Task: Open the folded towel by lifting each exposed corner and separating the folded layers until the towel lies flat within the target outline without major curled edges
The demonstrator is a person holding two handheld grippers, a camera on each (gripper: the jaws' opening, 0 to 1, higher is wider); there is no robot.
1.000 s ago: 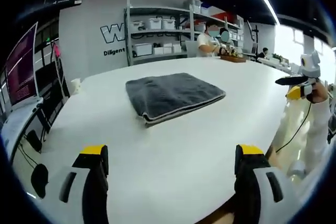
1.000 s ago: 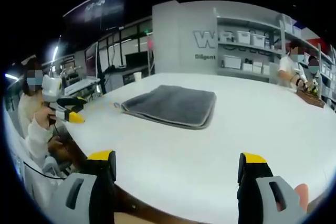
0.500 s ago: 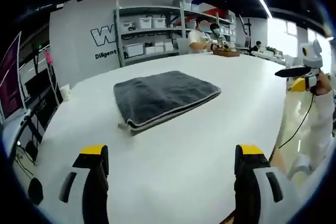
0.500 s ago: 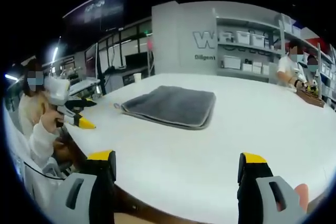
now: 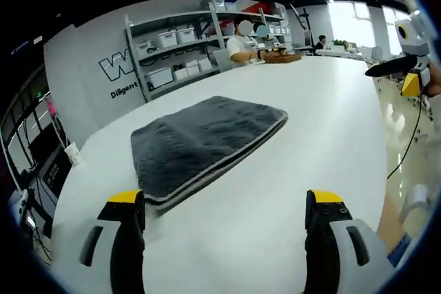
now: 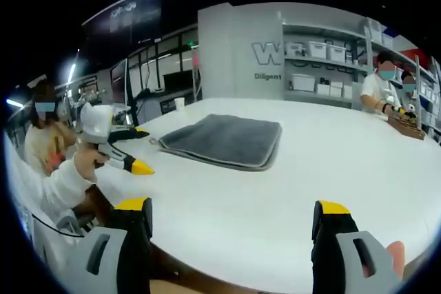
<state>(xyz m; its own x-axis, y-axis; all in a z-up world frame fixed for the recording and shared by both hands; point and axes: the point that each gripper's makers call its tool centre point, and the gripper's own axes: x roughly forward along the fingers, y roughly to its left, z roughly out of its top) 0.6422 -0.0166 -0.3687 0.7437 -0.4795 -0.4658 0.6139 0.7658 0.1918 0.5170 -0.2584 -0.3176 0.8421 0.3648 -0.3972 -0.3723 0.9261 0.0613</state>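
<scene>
Lettering on the grey wall [image 6: 234, 46] behind the counter [image 5: 331, 129] is what I read first: a big white "W" cut off by the shelving, and under it smaller text starting "Diligent", the rest hidden. Metal shelves [image 5: 179, 53] against that wall carry white bins [image 6: 320, 49]; I cannot tell what is in them, and any labels are too small to read. A white cup [image 6: 180, 102] stands near the counter's far edge in my right gripper view.

My folded towel [image 5: 196, 139] is dark grey with a pale edge, lying flat on the white counter. In the left gripper view its near corner sits just ahead of my left gripper [image 5: 224, 239], close to the left-hand finger, and the layered fold edges show along the near side. I see no outline marked on the counter.

Left gripper fingers [image 5: 127, 232] are spread wide, yellow-tipped, with nothing between them. My right gripper [image 6: 234, 239] is the same: fingers [image 6: 331, 235] far apart, empty, hovering over bare counter well short of the towel [image 6: 224, 139].

From the right gripper view I can see my left gripper [image 6: 120, 149] held in a hand at the counter's edge, yellow tips pointing toward the towel. At the far end, two people [image 6: 386, 91] sit at a wooden tray [image 6: 408, 127].
</scene>
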